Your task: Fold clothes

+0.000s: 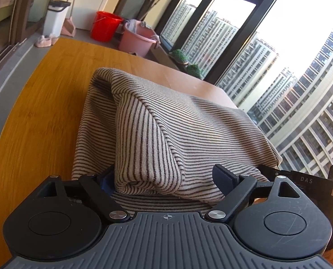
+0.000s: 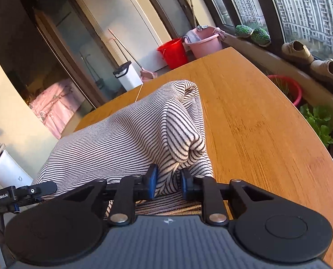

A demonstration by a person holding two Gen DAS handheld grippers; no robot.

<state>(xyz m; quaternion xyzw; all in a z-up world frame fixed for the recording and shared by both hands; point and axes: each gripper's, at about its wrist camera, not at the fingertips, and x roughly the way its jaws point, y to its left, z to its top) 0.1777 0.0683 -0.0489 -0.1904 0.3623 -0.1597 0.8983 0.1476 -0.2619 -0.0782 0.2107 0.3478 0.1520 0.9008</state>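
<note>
On the wooden table [image 2: 251,121], our right gripper [image 2: 167,182] pinches the striped garment [image 1: 166,121] for folding while our left gripper [image 1: 164,179] stands spread around its fold.

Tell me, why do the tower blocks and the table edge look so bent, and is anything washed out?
Left wrist view: fisheye lens curves the tower blocks and blows the sky to white; low warm sun falls on the striped garment. Right wrist view: the wooden table edge bows, and its grain smears slightly.
</note>
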